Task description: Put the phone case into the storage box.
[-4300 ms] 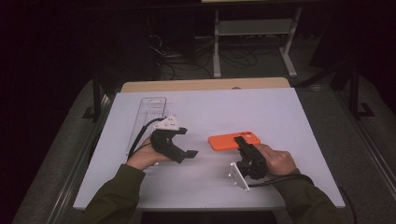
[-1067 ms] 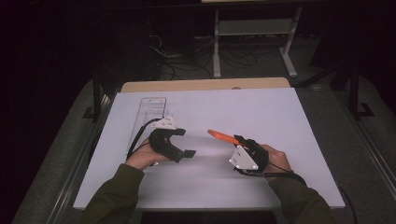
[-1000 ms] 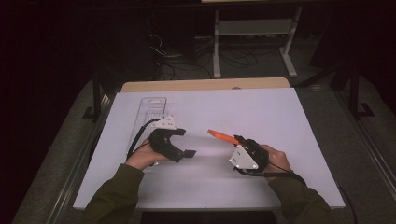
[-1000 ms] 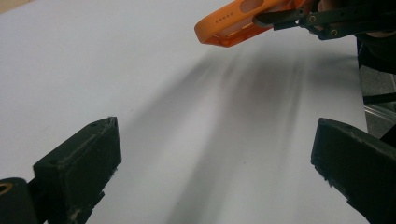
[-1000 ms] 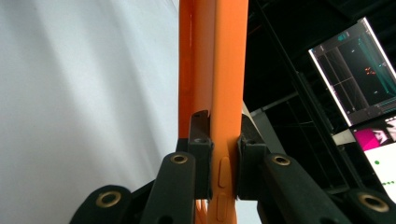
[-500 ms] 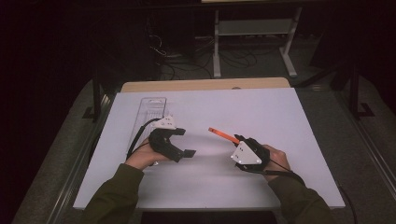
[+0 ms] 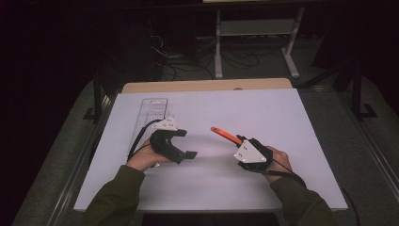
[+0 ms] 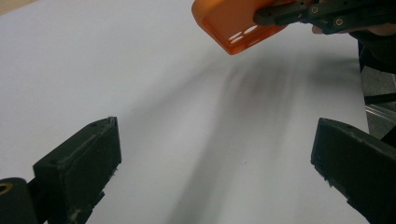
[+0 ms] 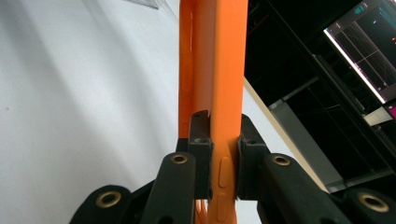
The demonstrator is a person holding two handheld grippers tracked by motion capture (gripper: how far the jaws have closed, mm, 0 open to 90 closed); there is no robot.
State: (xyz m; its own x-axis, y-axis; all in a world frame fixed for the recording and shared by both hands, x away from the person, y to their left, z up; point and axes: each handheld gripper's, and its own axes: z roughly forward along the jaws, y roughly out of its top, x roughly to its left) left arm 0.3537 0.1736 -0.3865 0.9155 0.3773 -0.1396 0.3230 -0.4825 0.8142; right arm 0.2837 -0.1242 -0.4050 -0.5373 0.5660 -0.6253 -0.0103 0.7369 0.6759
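Note:
An orange phone case [image 7: 223, 134] hangs tilted above the white table top [image 7: 263, 113], held by one end. My right gripper [image 7: 237, 140] is shut on it, its pads pressing both faces of the case [image 9: 219, 70], right gripper [image 9: 219, 144]. In the left gripper view the case [image 8: 233, 23] shows its camera cut-outs, with the right gripper [image 8: 299, 11] clamped on its far end. My left gripper [image 7: 186, 143] rests low at the left, open, with nothing between its fingers [image 8: 79, 163]; it points toward the case.
A clear plastic package [image 7: 151, 110] lies flat at the table's left, just beyond the left hand. A wooden strip [image 7: 202, 85] borders the far edge. Dark floor, cables and a metal stand [image 7: 254, 33] lie behind the table.
In the earliest frame the case lay flat on the table under the right gripper; it is now lifted and turned edge-up. Over the last second both hands have barely moved.

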